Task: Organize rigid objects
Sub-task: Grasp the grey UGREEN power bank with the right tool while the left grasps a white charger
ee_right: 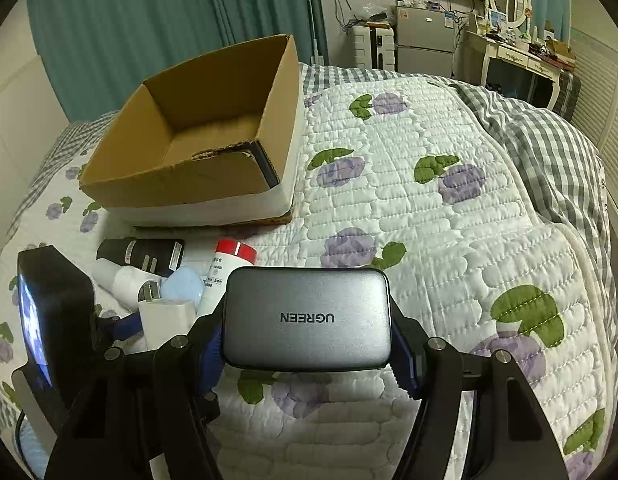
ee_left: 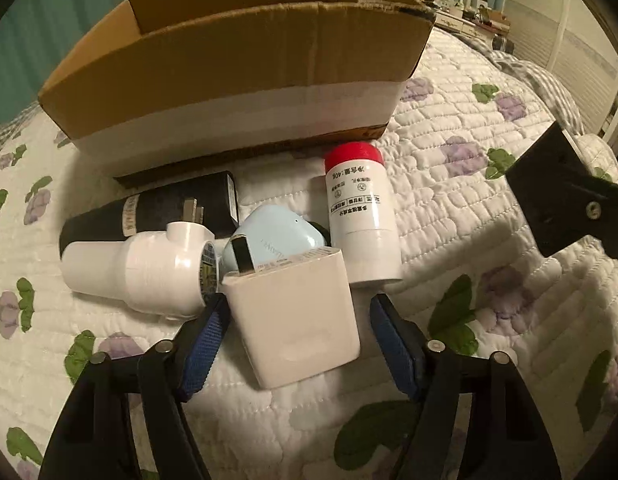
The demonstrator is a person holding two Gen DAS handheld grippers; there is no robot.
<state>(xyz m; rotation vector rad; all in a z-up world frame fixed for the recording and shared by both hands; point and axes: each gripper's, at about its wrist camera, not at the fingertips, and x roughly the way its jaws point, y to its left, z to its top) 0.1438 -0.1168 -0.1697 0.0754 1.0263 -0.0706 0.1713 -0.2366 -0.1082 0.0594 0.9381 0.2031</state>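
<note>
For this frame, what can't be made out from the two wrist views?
- Blue case: left wrist view, mostly hidden behind the white charger.
- Black adapter: partly covered by the white cylinder.
- Cardboard box floor: left wrist view, near wall blocks it.
- Red-capped bottle: right wrist view, lower part behind the UGREEN charger.
- Bottle label print: too small to read.

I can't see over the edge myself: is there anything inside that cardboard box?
From the right wrist view, the cardboard box shows only bare floor and walls. The strip just behind its near wall is hidden.
</note>
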